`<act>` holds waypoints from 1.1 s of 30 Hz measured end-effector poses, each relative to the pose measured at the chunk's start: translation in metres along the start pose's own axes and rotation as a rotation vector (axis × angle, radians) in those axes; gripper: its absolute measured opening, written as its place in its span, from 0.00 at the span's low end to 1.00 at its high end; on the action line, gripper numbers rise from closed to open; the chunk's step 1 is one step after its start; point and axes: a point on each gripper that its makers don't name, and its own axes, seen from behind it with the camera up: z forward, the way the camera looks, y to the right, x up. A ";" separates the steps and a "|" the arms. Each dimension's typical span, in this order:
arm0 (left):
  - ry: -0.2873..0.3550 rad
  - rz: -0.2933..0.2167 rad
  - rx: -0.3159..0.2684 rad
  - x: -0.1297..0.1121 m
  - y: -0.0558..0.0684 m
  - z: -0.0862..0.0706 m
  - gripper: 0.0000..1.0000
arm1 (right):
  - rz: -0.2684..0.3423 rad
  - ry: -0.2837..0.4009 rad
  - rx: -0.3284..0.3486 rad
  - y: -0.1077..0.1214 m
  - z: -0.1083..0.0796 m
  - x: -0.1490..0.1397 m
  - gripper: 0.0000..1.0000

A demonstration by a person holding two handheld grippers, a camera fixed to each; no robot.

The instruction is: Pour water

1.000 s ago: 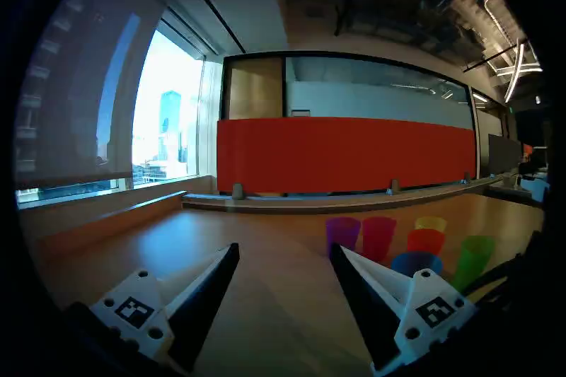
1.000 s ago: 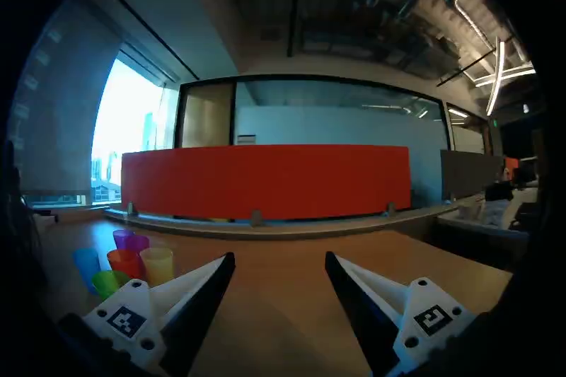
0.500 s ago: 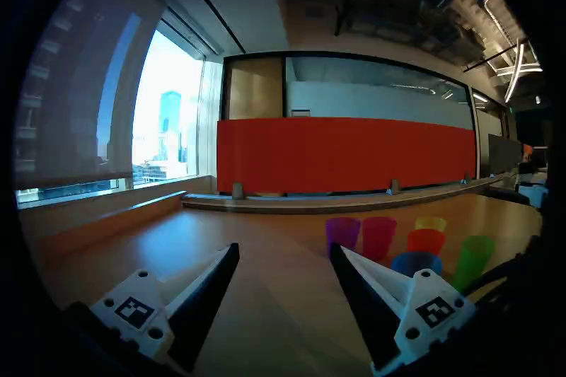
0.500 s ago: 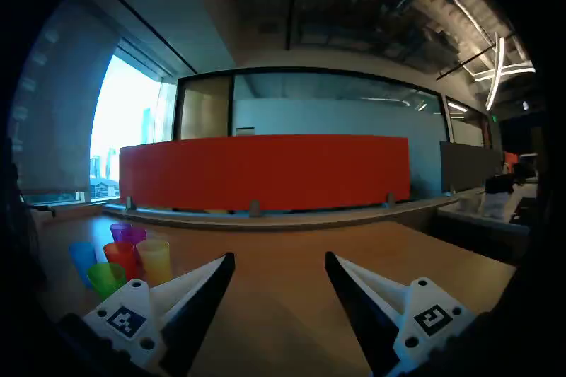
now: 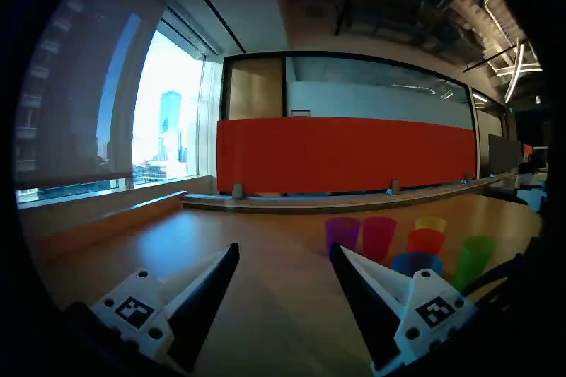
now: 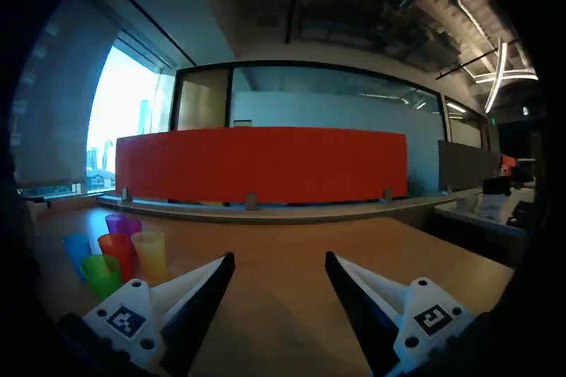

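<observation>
Window (image 5: 166, 129): bright, at the far left of the left gripper view. Red partition (image 5: 343, 154): ran along the far edge of the desk (image 5: 212, 235). Desk top was wood.

Left claw (image 5: 283, 246): fingers spread wide, nothing between them, held low over the desk. Right claw (image 6: 279, 255): likewise spread and empty.

Cups (image 5: 425, 240): six coloured tumblers stood upright in a tight cluster on the desk. They were right of the left claw and left of the right claw, so between the two. In the left gripper view the purple cup (image 5: 342, 232) and pink cup (image 5: 378, 235) stood just beyond that claw's right finger. The blue cup (image 5: 415, 262) was partly hidden behind that finger. The green cup (image 5: 474, 255) sat at the outer edge. Neither claw touched a cup.

Contents: could not tell whether any cup held water; the walls were too small and dim to read a level.

Handling (judgement): thin translucent plastic, so light, smooth and probably slippery, with walls that would flex under a hard squeeze. The cups taper and are wider at the rim, so a moderate pinch across the upper-middle wall should keep one from sliding down. A filled cup would be heavier and would slosh, so keep it upright until it is over the target. The cluster was tight. An edge cup such as the green gave room for both fingers.
</observation>
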 end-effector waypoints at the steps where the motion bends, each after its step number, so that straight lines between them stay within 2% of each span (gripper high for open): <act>1: 0.000 0.000 0.000 0.000 0.000 0.000 0.95 | 0.000 0.000 0.000 0.000 0.000 0.000 0.99; 33: 0.000 0.000 0.000 0.001 -0.001 0.001 0.95 | 0.000 -0.002 0.011 -0.001 0.002 -0.001 0.99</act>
